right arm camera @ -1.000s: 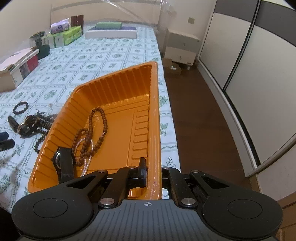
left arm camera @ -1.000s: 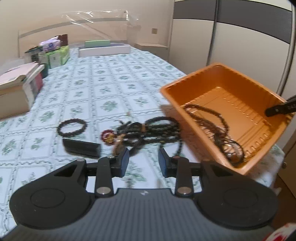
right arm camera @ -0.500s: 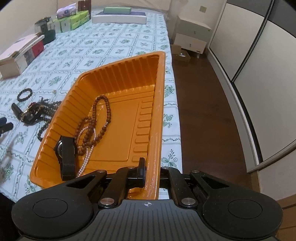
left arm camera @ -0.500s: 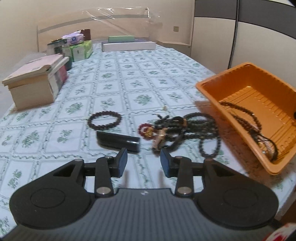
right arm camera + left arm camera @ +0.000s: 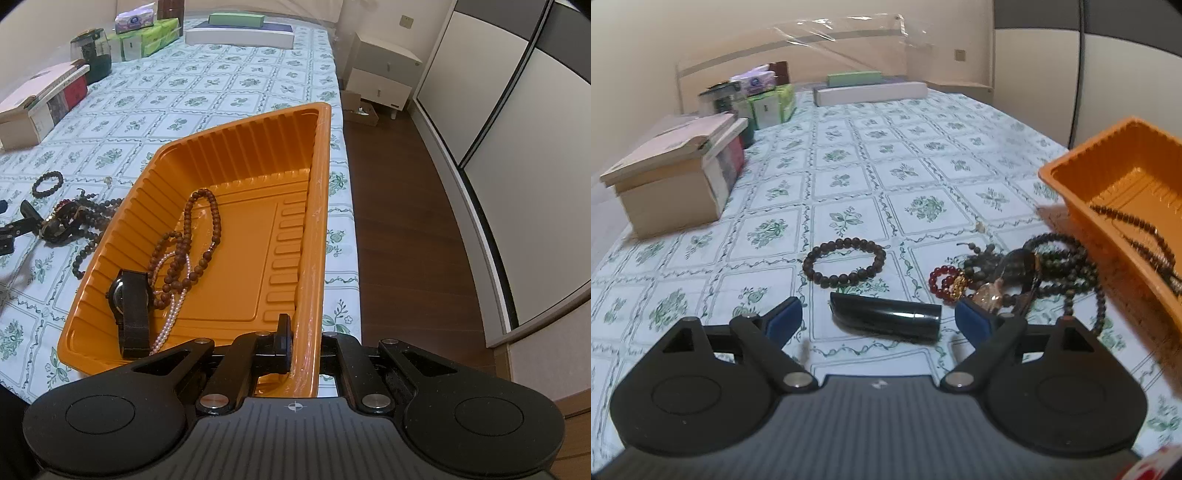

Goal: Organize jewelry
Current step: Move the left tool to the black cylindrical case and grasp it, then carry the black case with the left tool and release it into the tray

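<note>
- The left gripper [image 5: 878, 320] is held low over the bed [image 5: 923, 158], its fingers [image 5: 785, 319] spread wide and holding nothing.
- A black tube-shaped case [image 5: 884, 317] is seen lying on the patterned sheet directly between and just ahead of those fingers; its long axis runs crosswise, roughly from one finger toward the other.
- Because of that crosswise lie, a turn of the wrist is judged necessary before the case can be pinched across its narrow width.
- A dark bead bracelet [image 5: 844, 261] lies just beyond the case, and a tangle of beads [image 5: 1015, 277] with a small red bracelet [image 5: 943, 282] lies to the right, next to the orange tray [image 5: 1108, 162].
- The right gripper [image 5: 304, 341] is clamped on the near rim of the tray, one finger inside the wall and one outside.
- A brown bead necklace [image 5: 192, 236], pearls [image 5: 173, 314] and a black watch [image 5: 129, 299] are already in the tray.
- The loose pieces lie much nearer the left gripper.
</note>
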A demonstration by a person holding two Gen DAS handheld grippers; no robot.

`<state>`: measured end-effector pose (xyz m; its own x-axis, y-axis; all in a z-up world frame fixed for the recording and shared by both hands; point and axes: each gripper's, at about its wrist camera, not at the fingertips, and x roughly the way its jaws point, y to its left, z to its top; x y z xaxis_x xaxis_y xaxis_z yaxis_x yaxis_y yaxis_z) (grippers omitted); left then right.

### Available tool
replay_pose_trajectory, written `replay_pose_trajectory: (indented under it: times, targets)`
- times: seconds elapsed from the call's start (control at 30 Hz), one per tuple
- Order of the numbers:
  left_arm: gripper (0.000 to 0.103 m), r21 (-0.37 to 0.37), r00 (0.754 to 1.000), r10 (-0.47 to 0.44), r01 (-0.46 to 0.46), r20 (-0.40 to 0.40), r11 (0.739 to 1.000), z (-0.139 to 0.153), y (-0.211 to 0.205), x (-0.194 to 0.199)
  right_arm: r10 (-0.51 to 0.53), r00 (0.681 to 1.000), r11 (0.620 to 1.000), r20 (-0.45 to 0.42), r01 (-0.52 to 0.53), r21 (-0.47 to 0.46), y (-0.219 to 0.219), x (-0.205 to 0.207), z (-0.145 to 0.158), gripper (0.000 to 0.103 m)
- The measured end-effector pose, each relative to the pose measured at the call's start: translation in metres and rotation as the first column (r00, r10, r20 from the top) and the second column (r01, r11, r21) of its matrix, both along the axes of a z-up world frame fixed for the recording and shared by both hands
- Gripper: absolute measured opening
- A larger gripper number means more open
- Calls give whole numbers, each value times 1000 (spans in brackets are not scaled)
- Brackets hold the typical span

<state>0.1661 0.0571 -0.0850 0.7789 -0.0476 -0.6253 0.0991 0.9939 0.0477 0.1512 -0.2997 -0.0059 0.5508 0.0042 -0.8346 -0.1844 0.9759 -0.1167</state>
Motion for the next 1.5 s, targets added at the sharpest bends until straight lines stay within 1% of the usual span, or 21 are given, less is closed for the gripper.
replay_pose_trajectory:
  times: [0.07, 0.17, 0.27, 0.33, 0.4, 0.53, 0.63, 0.67, 0.7, 0.8, 1.07, 1.37, 1.5]
  targets:
    - [89, 4, 999, -48, 48, -7, 999, -5, 1, 5, -1, 1000, 1000, -1, 1, 1, 0, 0, 0, 4]
    - [89, 36, 994, -110, 111, -20, 993, -13, 0, 10, -3, 1000, 1000, 1, 3, 1, 0, 0, 0, 4]
    - [89, 47, 989, -145, 146, -17, 988, -17, 2, 11, -5, 1000, 1000, 2, 5, 0, 0, 0, 0, 4]
    - [89, 39, 988, -154, 154, -21, 987, -18, 5, 14, -6, 1000, 1000, 2, 6, 0, 0, 0, 0, 4]
    - [89, 37, 989, -149, 150, -19, 988, -17, 9, 16, -5, 1000, 1000, 2, 5, -1, 0, 1, 0, 4]
    - [88, 33, 985, -173, 174, -27, 984, -18, 12, 20, -5, 1000, 1000, 4, 5, -4, -1, 1, 0, 4]
    - [80, 37, 982, -185, 186, -24, 982, -17, 11, 20, -7, 1000, 1000, 5, 8, -6, -1, 1, -1, 4]
    - [75, 34, 981, -191, 192, -24, 981, -16, 11, 20, -8, 1000, 1000, 6, 8, -6, -1, 1, -1, 4]
    - [75, 36, 982, -189, 189, -24, 981, -16, 11, 20, -7, 1000, 1000, 6, 7, -5, -1, 1, -1, 4]
    - [74, 39, 984, -178, 178, -22, 983, -14, 10, 17, -7, 1000, 1000, 9, 7, -6, -1, 1, -1, 4]
    - [74, 11, 989, -149, 149, -2, 989, -1, 7, -1, -10, 1000, 1000, 11, 10, -3, -1, 0, -2, 4]
    - [74, -40, 988, -153, 154, 22, 987, 24, -12, -13, -9, 1000, 1000, 15, 9, -1, -1, -1, -2, 4]
    - [74, -65, 985, -169, 171, 31, 983, 31, -22, -16, -8, 1000, 1000, 17, 8, 1, 0, -3, -2, 4]
